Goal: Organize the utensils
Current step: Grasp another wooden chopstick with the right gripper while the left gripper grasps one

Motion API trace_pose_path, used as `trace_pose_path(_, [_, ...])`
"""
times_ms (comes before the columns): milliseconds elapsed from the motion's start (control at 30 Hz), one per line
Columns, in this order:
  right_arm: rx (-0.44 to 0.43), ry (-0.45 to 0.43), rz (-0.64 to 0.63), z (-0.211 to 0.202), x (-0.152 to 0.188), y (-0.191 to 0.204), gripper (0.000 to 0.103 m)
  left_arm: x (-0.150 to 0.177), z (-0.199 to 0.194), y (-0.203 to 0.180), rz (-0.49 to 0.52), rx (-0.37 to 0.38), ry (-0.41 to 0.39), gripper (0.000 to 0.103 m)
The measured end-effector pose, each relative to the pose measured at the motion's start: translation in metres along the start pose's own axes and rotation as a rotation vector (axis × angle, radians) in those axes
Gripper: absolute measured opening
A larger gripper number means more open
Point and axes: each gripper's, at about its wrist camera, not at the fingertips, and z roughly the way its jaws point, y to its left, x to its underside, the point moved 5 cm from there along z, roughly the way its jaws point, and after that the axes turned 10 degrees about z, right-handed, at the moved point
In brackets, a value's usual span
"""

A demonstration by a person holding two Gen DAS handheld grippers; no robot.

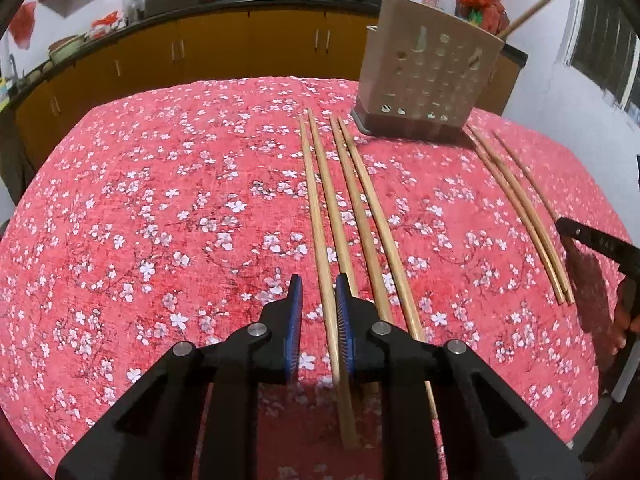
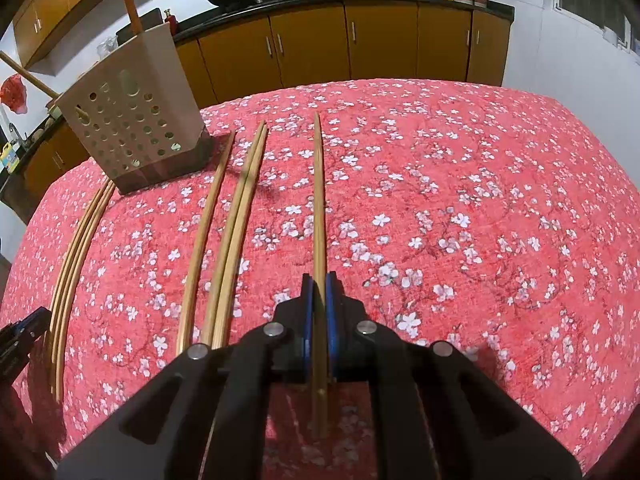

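Observation:
Several long wooden chopsticks lie on a red floral tablecloth [image 1: 160, 208]. In the left wrist view, my left gripper [image 1: 319, 286] is open, its blue pads either side of the leftmost chopstick [image 1: 316, 216] of a group of several. A beige perforated utensil holder [image 1: 430, 80] stands beyond, with wooden sticks in it. In the right wrist view, my right gripper [image 2: 319, 284] is shut on a chopstick [image 2: 318, 200] that points away over the cloth. The holder [image 2: 132, 116] is at the far left there. Other chopsticks [image 2: 232, 232] lie left of the held one.
Three more chopsticks [image 1: 516, 204] lie to the right of the holder in the left view. Yellow kitchen cabinets [image 2: 360, 44] with woks on the black counter stand behind the table. The right gripper shows at the right edge of the left view [image 1: 600, 244].

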Motion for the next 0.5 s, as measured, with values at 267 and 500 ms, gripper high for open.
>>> trace_pose_path(267, [-0.001, 0.005, -0.023, -0.008, 0.012, -0.001, 0.009, 0.0, 0.001, 0.0, 0.014, -0.034, 0.011, 0.008])
trace_pose_path(500, [0.017, -0.01, -0.015, 0.0, -0.001, -0.004, 0.008, -0.02, 0.019, 0.027, -0.023, -0.057, 0.025, 0.007])
